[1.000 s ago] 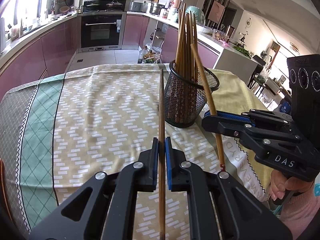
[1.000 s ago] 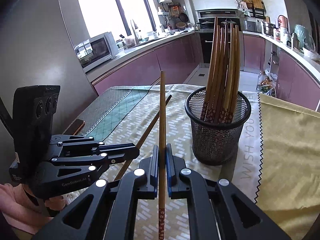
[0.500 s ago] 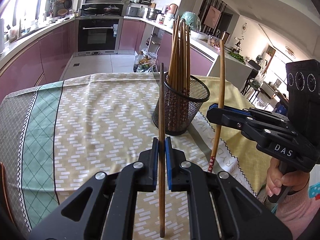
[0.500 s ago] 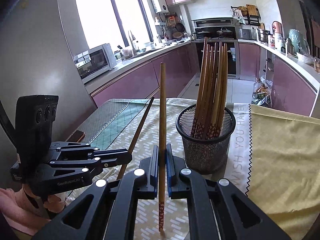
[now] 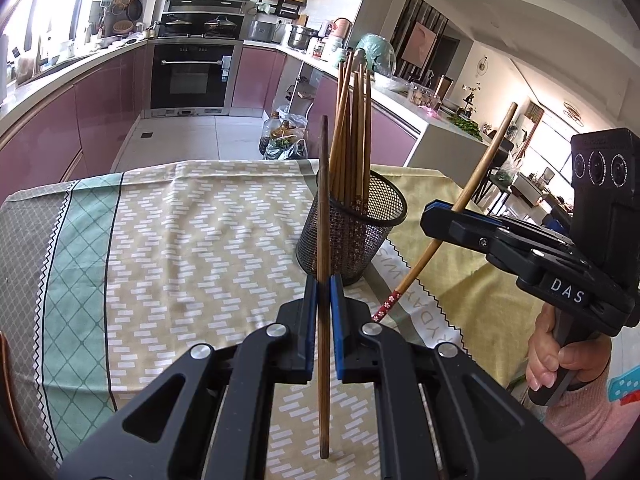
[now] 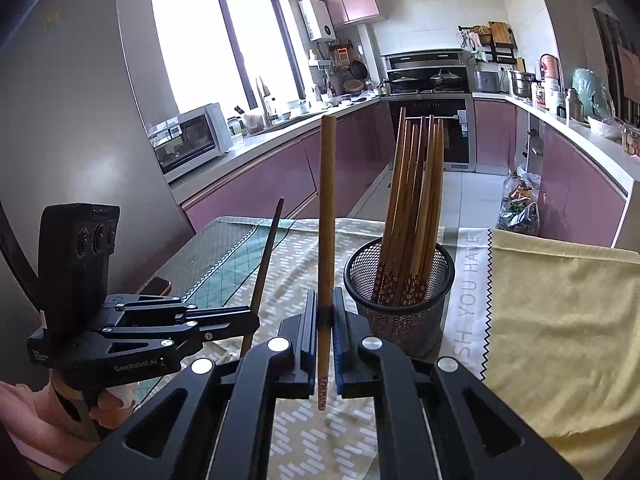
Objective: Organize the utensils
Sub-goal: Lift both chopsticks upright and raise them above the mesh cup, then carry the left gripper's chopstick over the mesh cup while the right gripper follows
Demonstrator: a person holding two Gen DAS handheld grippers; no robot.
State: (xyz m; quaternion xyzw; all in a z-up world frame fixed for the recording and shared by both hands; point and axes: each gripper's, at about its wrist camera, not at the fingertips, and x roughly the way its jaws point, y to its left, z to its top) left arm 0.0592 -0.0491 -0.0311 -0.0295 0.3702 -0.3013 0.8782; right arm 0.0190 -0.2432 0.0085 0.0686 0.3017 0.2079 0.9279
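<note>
While the left tongs (image 5: pixel 324 308) stay out of the cup, the left wrist view shows them clenched on a dark chopstick (image 5: pixel 324 216) that stands nearly upright, its top crossing the near wall of the mesh cup (image 5: pixel 352 236) at about 12 o'clock from the pads. At 3 o'clock the right tongs (image 5: pixel 440 216) grip a pale chopstick (image 5: pixel 480 176) tilted toward 1 o'clock, its flowered end low over the cloth (image 5: pixel 180 240). The cup stands on the surface near where the patterned cloth meets a yellow one, with a bundle of chopsticks (image 5: pixel 352 132) leaning in it.

From the right wrist view, the right tongs (image 6: pixel 324 320) clamp the pale chopstick (image 6: pixel 326 200) upright, patterned end down. The cup (image 6: pixel 400 296) sits at 2 o'clock, just beside the tongs, and the bundle (image 6: pixel 416 200) fills its left and middle. The left tongs (image 6: pixel 244 320) at 9 o'clock hold the dark chopstick (image 6: pixel 266 264), leaning slightly right.

To seat each stick well, I judge it should rise above the rim, travel over the opening, then drop lower end first into the freer gap. Going one hand at a time would keep the tongs from crossing. The rim and the fanned tops are the snag points; the room above the cloth on the left looks open for backing away.
</note>
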